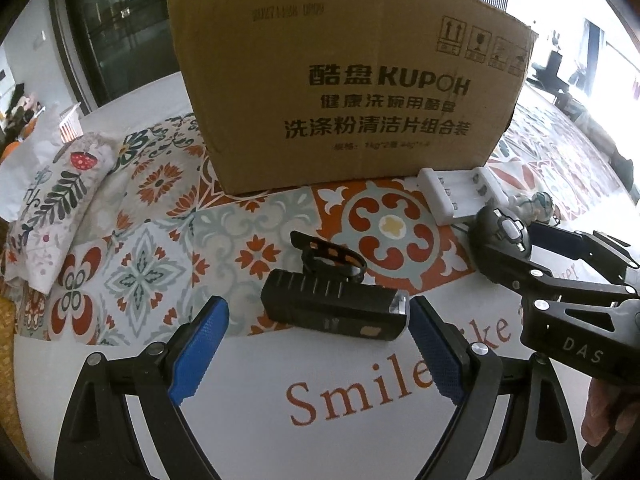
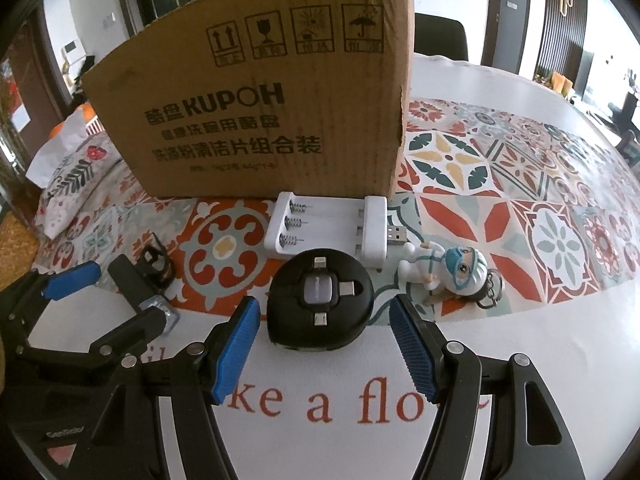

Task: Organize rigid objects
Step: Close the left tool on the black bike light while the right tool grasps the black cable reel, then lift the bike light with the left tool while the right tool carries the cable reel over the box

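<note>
The black boxy bike light (image 1: 334, 312) lay nearest, between the left gripper's (image 1: 316, 348) parted blue pads; the round black cable reel (image 2: 320, 300) lay between the right gripper's (image 2: 324, 350) spread pads, neither clamped. Farther stood the white battery charger (image 2: 326, 230) and brown cardboard box (image 2: 256, 116).

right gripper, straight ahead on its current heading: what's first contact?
Most likely the round black cable reel: it sits just ahead, centred between the open right gripper's fingers. The white battery charger lies behind it.

Patterned tablecloth (image 2: 500, 184) under cardboard box (image 2: 260, 120), battery charger (image 2: 328, 228), round adapter (image 2: 320, 304), bike light (image 1: 336, 312), figurine (image 2: 448, 268)
</note>
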Demonstrator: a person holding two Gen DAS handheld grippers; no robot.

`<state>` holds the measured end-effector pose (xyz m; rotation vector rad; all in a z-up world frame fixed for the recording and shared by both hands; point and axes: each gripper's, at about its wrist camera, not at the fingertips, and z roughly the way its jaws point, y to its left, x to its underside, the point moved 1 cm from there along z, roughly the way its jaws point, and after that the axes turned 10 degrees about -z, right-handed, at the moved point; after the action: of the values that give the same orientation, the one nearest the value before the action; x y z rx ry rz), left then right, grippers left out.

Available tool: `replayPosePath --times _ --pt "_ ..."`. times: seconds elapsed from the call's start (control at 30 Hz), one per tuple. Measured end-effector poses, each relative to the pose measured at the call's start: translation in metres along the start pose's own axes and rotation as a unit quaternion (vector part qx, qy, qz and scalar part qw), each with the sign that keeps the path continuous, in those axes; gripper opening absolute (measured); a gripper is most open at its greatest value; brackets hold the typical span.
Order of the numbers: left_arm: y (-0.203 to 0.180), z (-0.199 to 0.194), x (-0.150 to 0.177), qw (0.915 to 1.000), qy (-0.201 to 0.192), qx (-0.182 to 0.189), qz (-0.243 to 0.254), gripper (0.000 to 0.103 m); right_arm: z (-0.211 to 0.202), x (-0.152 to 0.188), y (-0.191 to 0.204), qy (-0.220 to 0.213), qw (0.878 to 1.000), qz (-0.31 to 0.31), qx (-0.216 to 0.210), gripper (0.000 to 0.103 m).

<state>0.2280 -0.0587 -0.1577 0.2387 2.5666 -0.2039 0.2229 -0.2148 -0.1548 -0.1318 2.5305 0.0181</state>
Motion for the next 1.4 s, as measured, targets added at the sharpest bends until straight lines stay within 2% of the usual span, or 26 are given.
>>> replayPosePath --times 0.07,0.23,0.33,0.37,0.57,0.7,0.9,1.4 --pt "0.001 0.003 -0.002 1.0000 0.001 0.002 -0.002 0.091 0.002 -0.001 -0.001 0.000 1.000 0.000 0.001 0.068" --pt "0.005 0.012 -0.005 0.9999 0.005 0.006 -0.007 0.083 0.008 -0.003 -0.005 0.002 1.000 0.007 -0.003 0.068" --pt "0.005 0.017 -0.005 0.9999 0.011 0.007 -0.008 0.073 0.011 -0.003 -0.006 0.005 1.000 0.011 -0.002 0.068" --pt "0.005 0.017 -0.005 0.9999 0.012 0.006 -0.008 0.072 0.012 -0.002 -0.006 0.004 1.000 0.012 -0.001 0.068" --pt "0.005 0.018 -0.004 0.9999 0.007 0.006 -0.012 0.072 0.014 -0.001 -0.006 0.001 1.000 0.014 0.000 0.066" --pt "0.007 0.015 -0.003 0.9997 0.005 0.006 -0.022 0.072 0.012 0.000 -0.003 0.000 1.000 0.010 -0.002 0.057" --pt "0.003 0.004 -0.001 0.9998 -0.006 -0.003 -0.021 0.072 0.007 0.004 -0.003 0.000 1.000 0.018 -0.002 0.057" --pt "-0.002 -0.034 -0.003 0.9987 -0.036 -0.002 -0.037 0.072 -0.033 0.001 0.000 -0.036 0.999 0.014 0.004 0.057"
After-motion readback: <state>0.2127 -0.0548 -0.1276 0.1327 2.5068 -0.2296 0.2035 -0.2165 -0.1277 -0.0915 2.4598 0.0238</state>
